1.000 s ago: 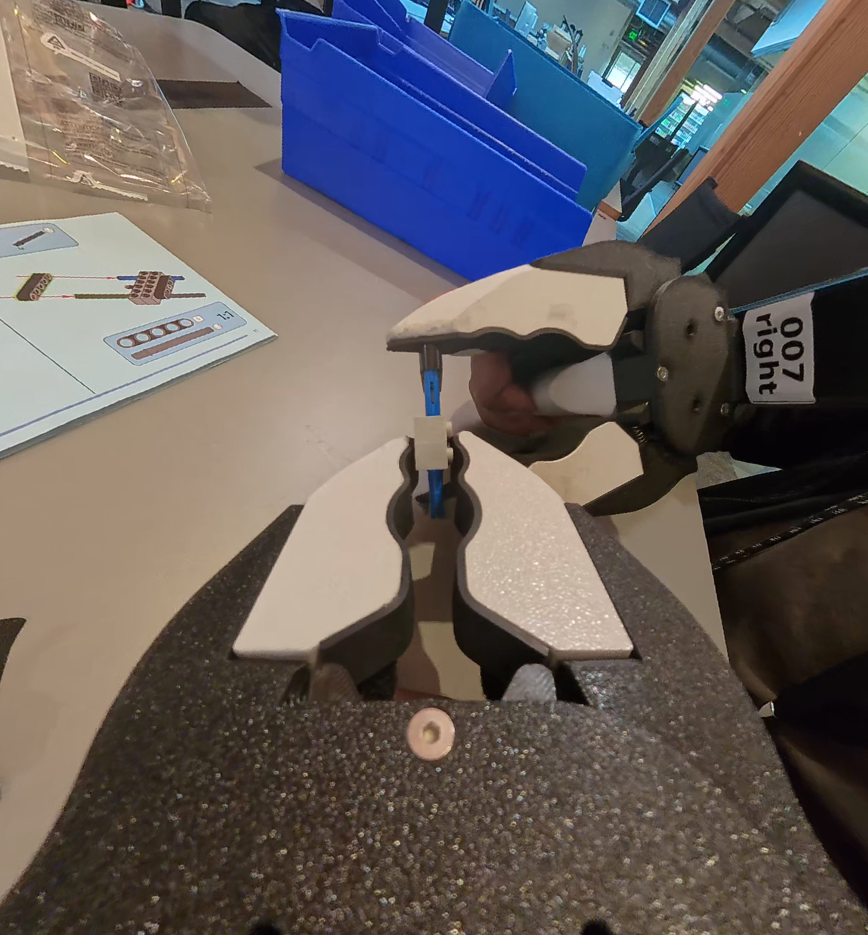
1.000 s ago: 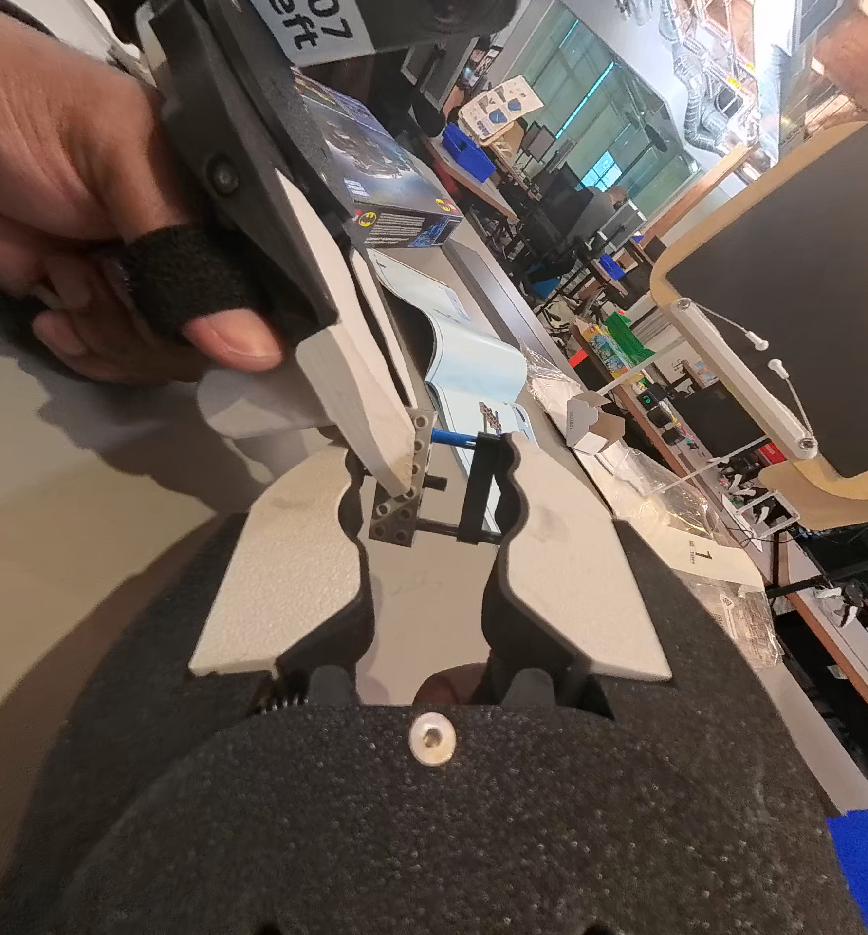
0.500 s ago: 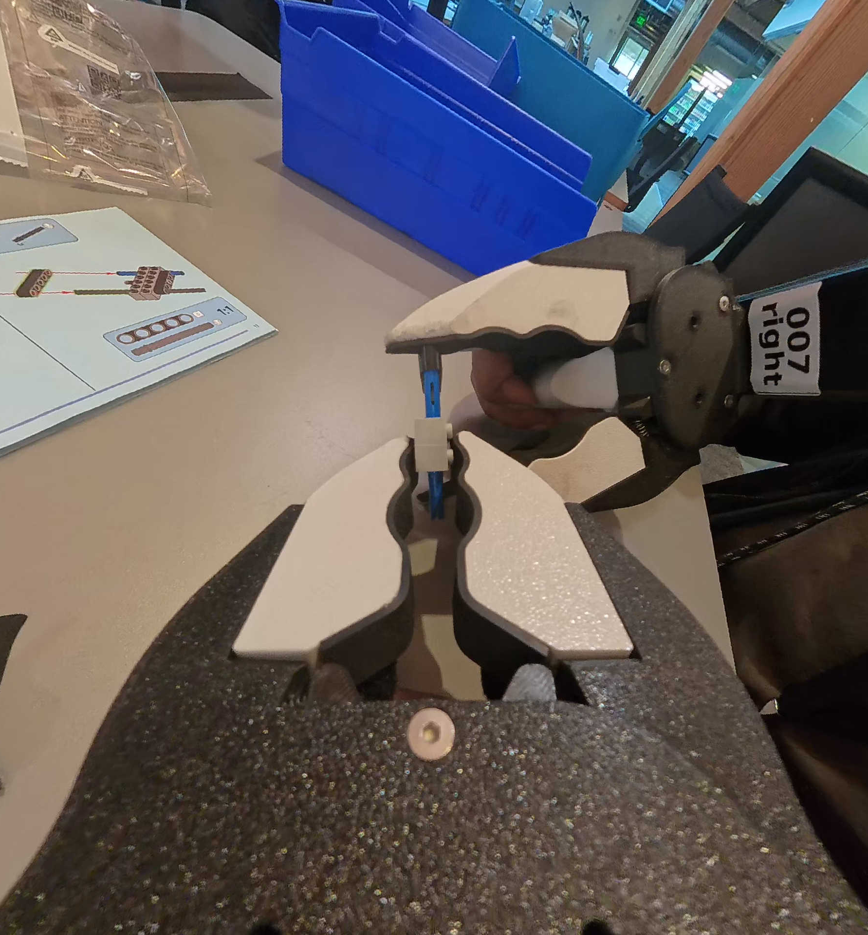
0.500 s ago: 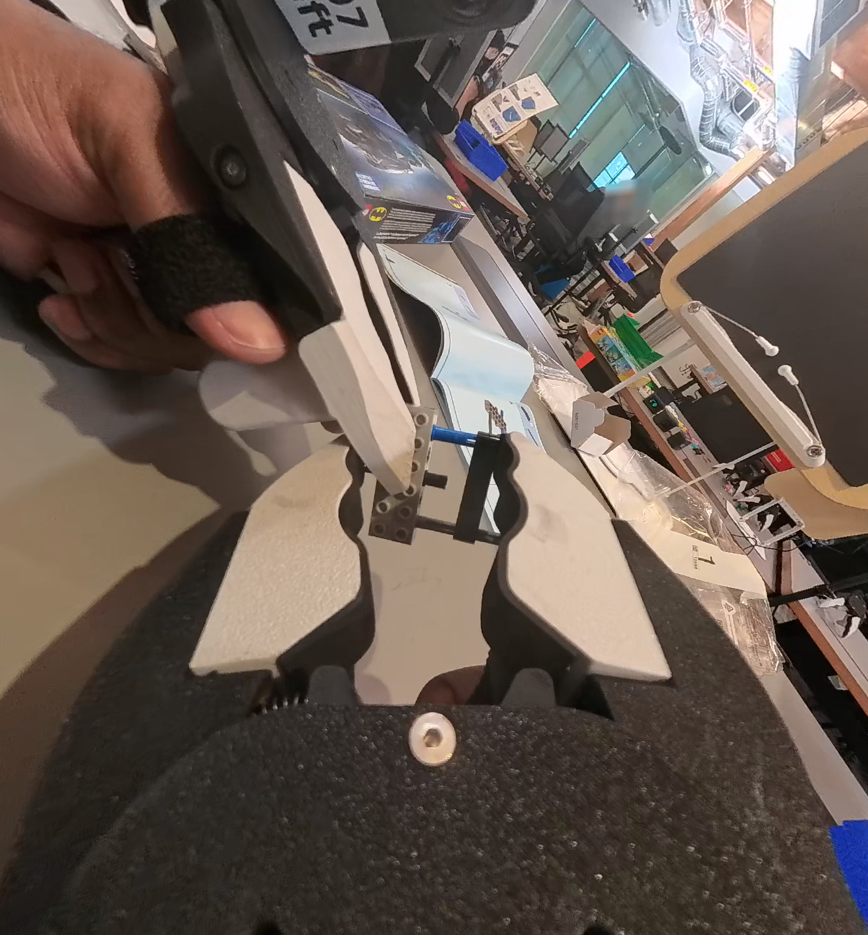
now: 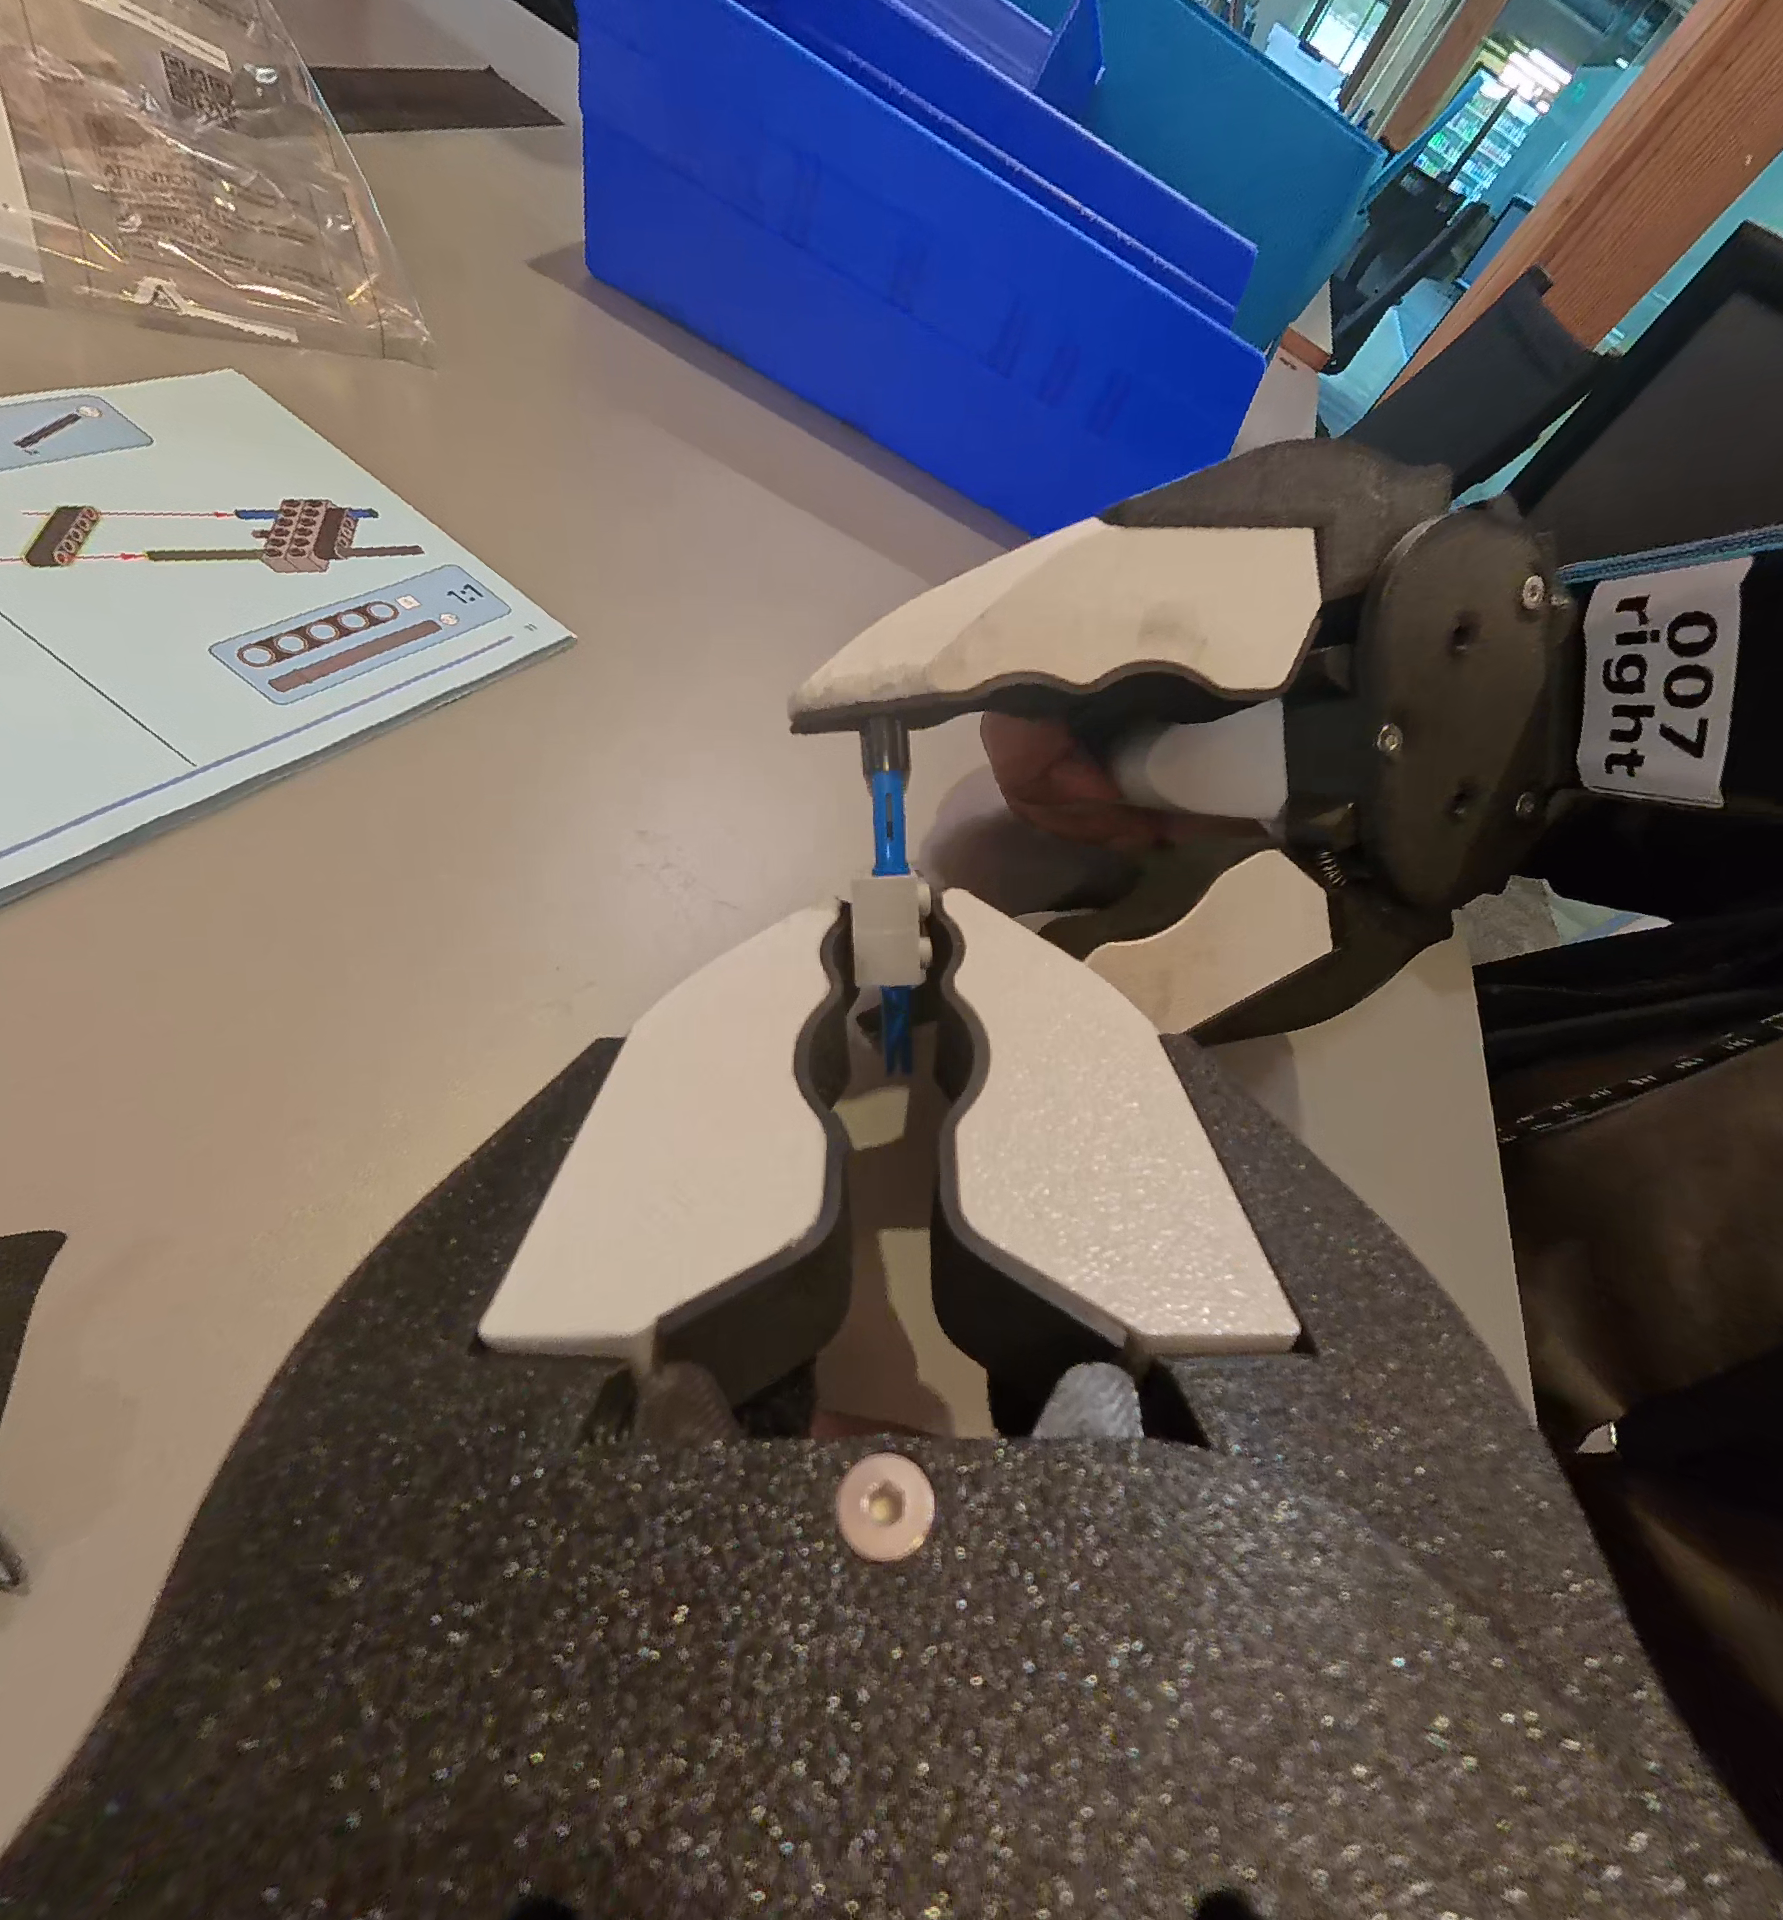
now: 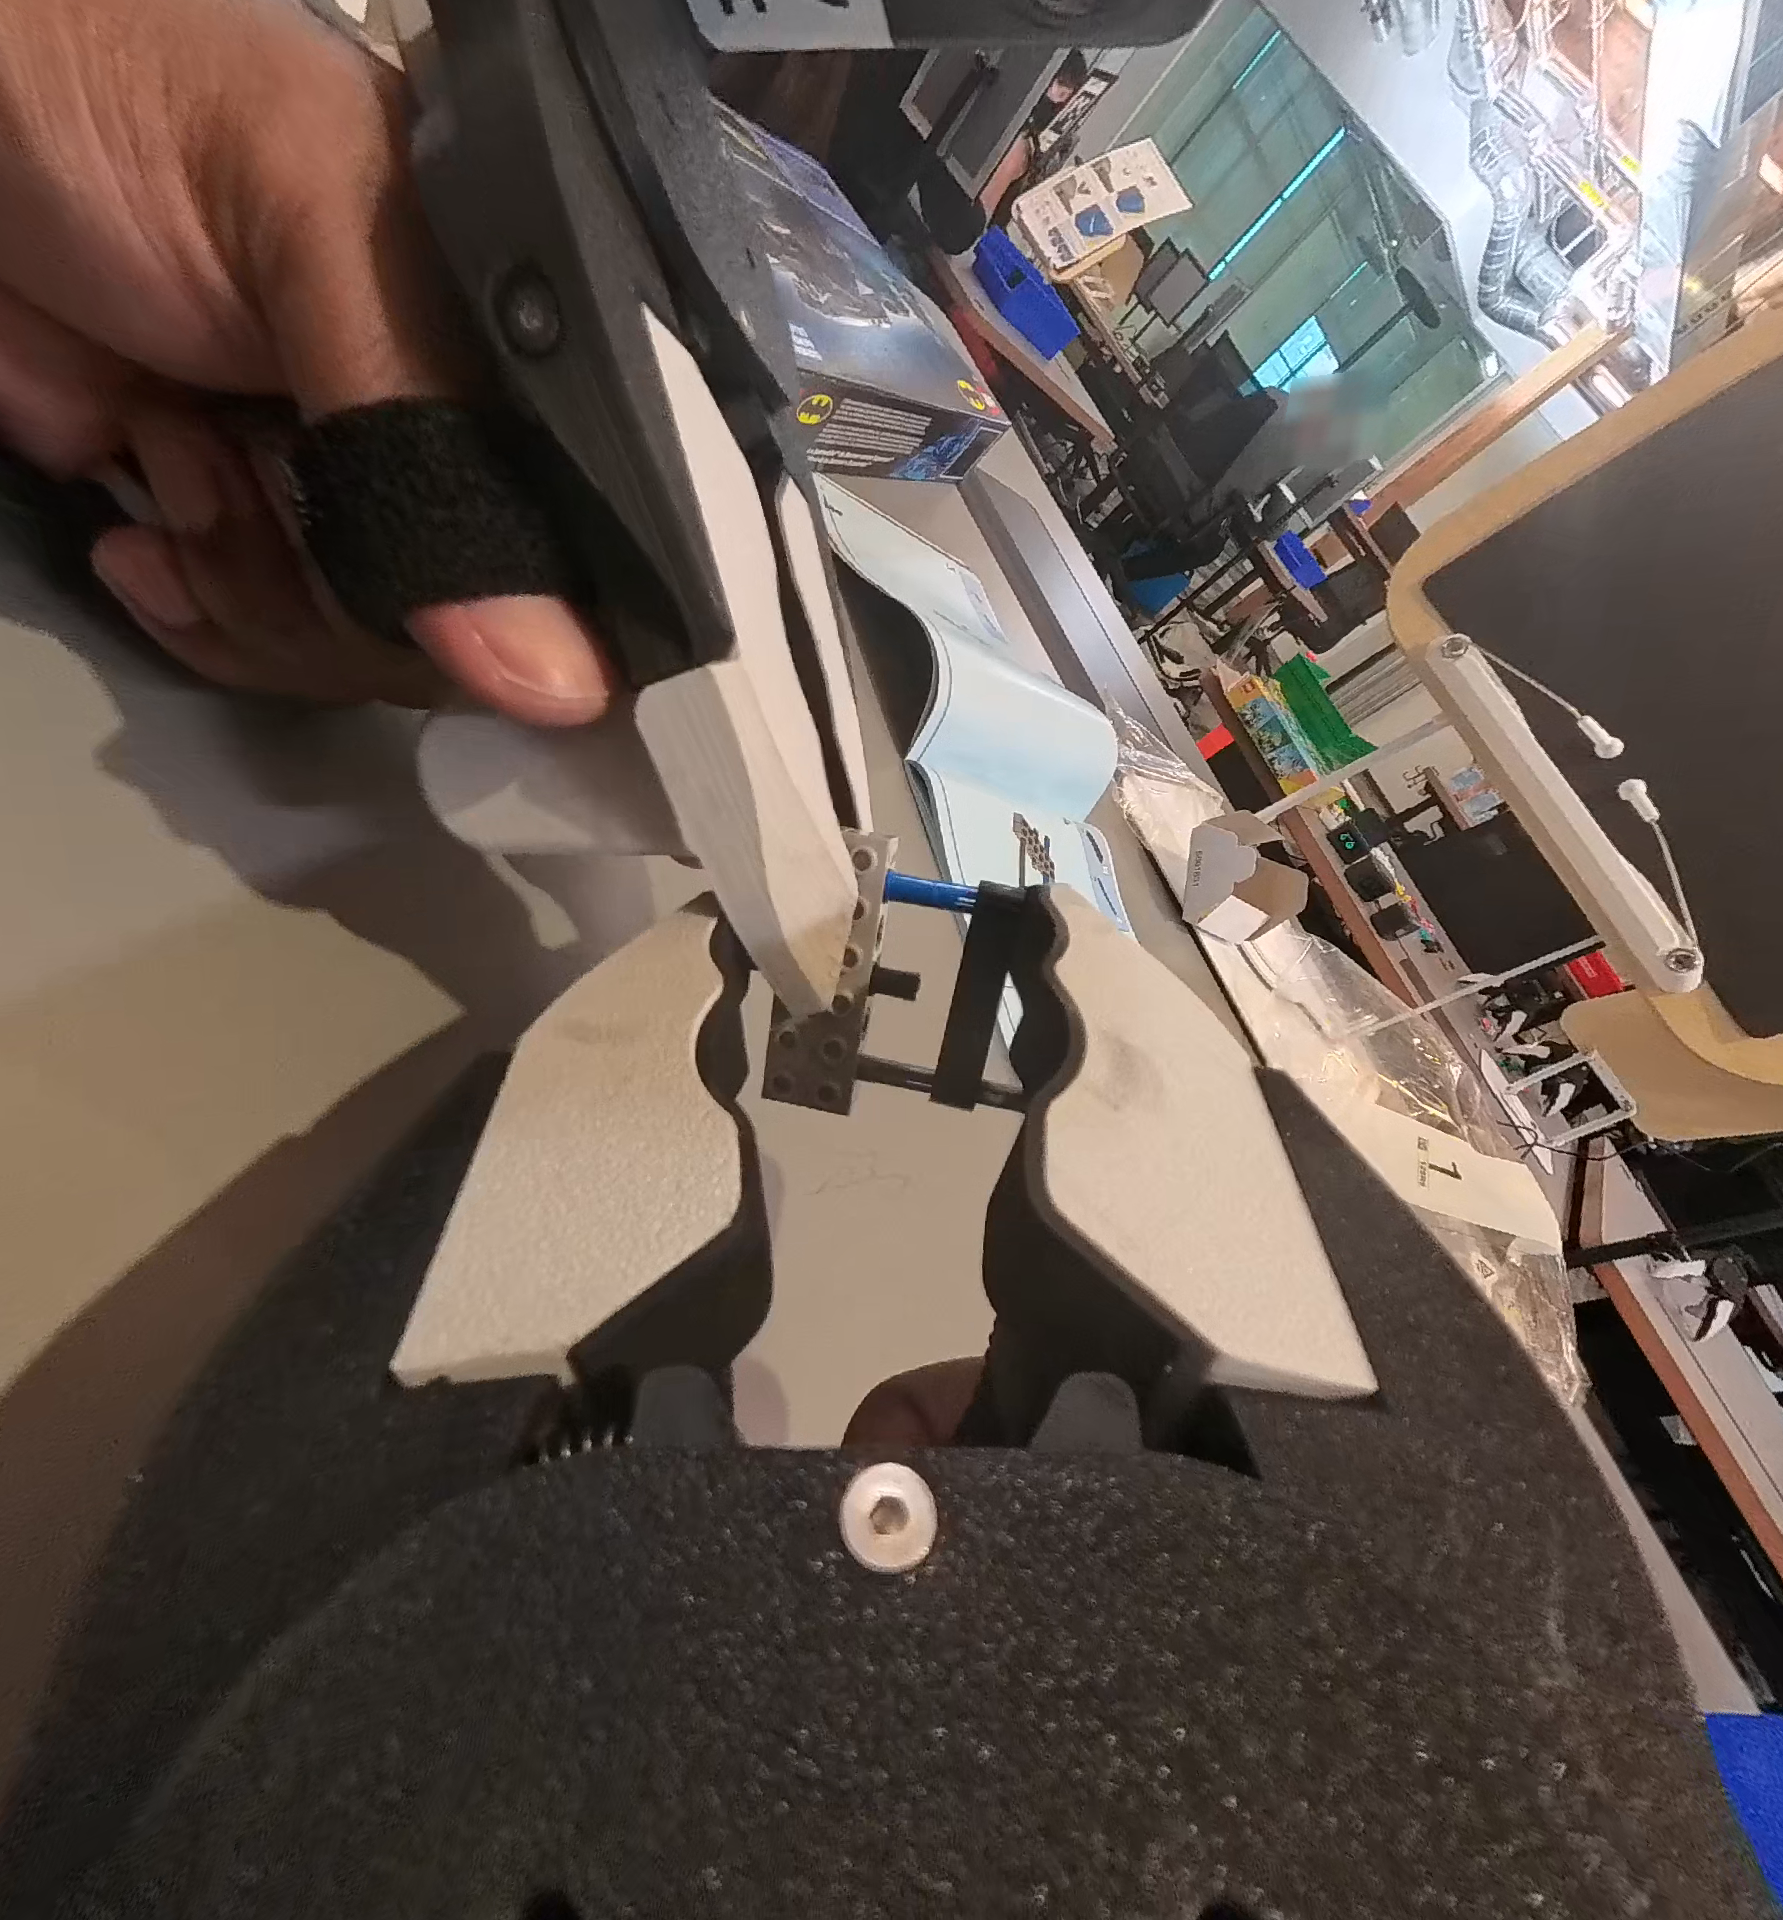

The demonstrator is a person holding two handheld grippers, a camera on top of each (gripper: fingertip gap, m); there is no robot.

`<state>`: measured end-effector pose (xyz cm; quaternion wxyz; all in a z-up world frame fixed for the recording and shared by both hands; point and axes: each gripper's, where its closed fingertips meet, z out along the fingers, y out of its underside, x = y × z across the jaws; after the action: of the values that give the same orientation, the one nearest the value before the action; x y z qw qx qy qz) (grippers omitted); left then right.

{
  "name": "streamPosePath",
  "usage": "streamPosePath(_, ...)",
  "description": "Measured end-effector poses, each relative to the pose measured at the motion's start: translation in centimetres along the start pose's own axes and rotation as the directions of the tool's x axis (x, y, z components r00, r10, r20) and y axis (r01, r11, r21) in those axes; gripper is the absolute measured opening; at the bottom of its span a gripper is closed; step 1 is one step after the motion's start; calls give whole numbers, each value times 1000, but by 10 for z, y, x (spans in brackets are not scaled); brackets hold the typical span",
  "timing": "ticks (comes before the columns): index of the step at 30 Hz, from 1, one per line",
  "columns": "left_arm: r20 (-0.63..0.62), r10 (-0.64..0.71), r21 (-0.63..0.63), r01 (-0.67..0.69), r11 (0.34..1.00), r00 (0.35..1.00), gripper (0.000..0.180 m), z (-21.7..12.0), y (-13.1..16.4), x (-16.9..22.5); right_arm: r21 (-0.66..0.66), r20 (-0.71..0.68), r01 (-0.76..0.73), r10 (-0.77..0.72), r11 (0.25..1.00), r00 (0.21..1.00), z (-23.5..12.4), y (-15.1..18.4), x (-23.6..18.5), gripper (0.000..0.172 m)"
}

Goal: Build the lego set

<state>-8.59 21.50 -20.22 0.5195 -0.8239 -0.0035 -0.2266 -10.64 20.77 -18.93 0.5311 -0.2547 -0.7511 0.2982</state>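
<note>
Gripping the pale grey brick between narrow, pressing jaws, the left gripper steadies a small toy-brick assembly. The right gripper, jaws wider, spans that assembly: one finger sits against the black beam, while the dark grey block lies just beside the other, contact there unclear. A blue pin bridges brick and beam. Squeezing straight along that pin, with both tools level, seems the sound way to seat the beam. Farther off, an instruction booklet and blue bin rest on the tabletop.
</note>
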Motion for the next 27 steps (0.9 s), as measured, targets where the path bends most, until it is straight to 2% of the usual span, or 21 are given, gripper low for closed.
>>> streamPosePath(13,22,14,-22,-14,1000,1000,12,1,2,-2,-15,-25,67,-67,998,997,2,1,-1,50)
streamPosePath(27,-7,-23,59,23,998,1000,12,-6,-8,-6,8,-140,96,-93,995,986,-1,-9,11,53)
